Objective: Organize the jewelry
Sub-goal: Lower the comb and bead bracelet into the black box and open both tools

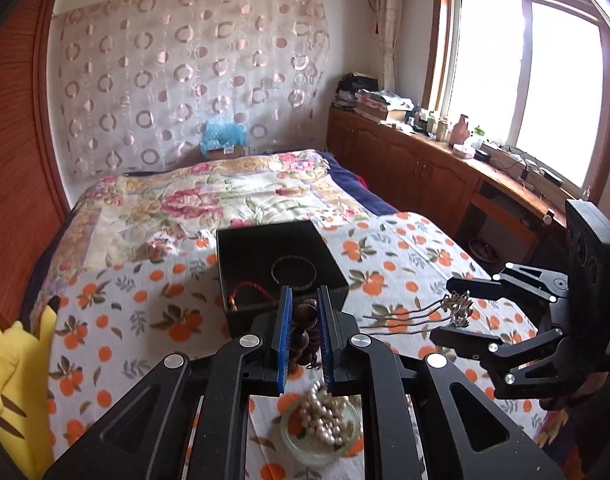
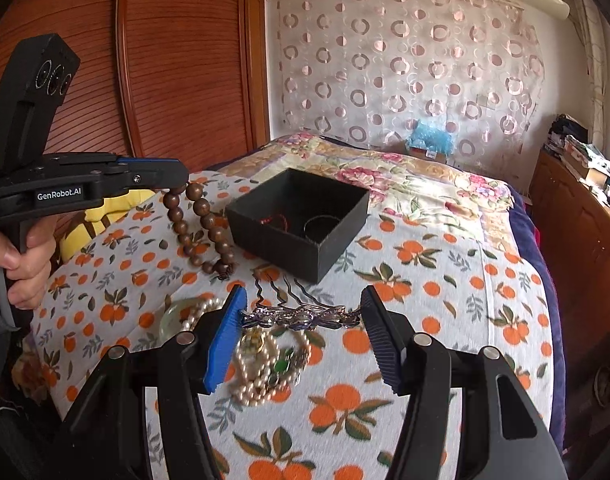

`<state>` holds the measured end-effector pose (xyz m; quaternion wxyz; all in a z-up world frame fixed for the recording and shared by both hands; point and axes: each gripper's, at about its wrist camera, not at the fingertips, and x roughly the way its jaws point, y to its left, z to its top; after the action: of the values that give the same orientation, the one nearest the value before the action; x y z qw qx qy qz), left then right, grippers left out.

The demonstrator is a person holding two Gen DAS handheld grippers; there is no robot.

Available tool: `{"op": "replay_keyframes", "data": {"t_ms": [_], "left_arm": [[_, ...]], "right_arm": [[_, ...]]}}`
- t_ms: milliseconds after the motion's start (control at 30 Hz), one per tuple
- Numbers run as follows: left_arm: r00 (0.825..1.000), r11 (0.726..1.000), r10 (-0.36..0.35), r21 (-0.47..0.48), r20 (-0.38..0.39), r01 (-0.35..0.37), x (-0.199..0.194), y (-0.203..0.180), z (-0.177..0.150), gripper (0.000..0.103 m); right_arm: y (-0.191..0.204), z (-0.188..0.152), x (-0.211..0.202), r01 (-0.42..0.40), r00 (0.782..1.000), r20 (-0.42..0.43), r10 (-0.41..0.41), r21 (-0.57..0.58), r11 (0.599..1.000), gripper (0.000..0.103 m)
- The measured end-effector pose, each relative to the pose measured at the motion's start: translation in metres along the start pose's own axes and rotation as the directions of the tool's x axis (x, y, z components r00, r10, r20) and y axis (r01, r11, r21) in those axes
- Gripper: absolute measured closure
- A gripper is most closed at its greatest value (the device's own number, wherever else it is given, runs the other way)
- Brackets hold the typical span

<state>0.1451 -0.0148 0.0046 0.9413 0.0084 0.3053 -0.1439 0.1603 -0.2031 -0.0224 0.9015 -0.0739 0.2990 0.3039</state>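
While both claws hang loaded over the orange-print bedspread, everything here is placed relative to the box.

Landmark: black box (image 2: pixel 301 220), open-topped, sitting on the bedspread (image 2: pixel 445 280); a dark bangle (image 1: pixel 293 271) and a red cord (image 1: pixel 247 292) already lie inside.

Left claw (image 1: pixel 303 312): clenched on a string of brown wooden beads (image 2: pixel 203 220); the loop dangles from the tips, its lowest beads at or just above the cloth, I cannot tell which.

Beads vs box: just beside the box's near-left wall, outside it, hanging roughly vertical.

Right claw (image 2: pixel 301 320): spread wide but gripping a metal hair comb (image 2: pixel 301 318) end to end, so the comb's long axis runs straight across between the pads, prongs pointing toward the box.

Comb vs box: on the near side, lifted off the cloth, a little apart from the near corner.

Nearer hand: the left, by my reading; its beads need only a short carry up and over the wall.

Left behind: pearl strand (image 2: pixel 257 376) and a pale dish (image 1: pixel 321 432) of pearls, on the near side, farther from the box than either claw.
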Motion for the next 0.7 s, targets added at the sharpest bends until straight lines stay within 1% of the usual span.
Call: {"op": "replay_keyframes", "data": {"t_ms": [200,333,500,600,700], "left_arm": [[0.999,1.000,0.000,-0.001,0.041,0.000,-0.001,0.005,0.027,0.092],[0.998,1.000,0.021,0.022,0.061,-0.022,0.005,0.007,0.047,0.092],[0.997,0.999,0.035,0.016,0.066,-0.037,0.015,0.020,0.063,0.092],[0.997,0.999,0.047,0.007,0.065,-0.047,0.023,0.031,0.070,0.092],[0.997,0.998,0.056,-0.004,0.054,-0.056,0.034,0.042,0.075,0.092]], "right_arm": [[-0.010,0.023,0.015,-0.017,1.000,0.020,0.017,0.006,1.000,0.042],[-0.019,0.040,0.029,-0.028,0.999,0.036,0.028,0.006,1.000,0.042],[-0.026,0.063,0.050,-0.056,0.997,0.048,0.055,0.004,0.998,0.042],[-0.025,0.073,0.063,-0.060,0.997,0.050,0.061,-0.018,0.998,0.042],[-0.023,0.079,0.089,-0.059,0.998,0.022,0.060,-0.051,0.997,0.042]]}}
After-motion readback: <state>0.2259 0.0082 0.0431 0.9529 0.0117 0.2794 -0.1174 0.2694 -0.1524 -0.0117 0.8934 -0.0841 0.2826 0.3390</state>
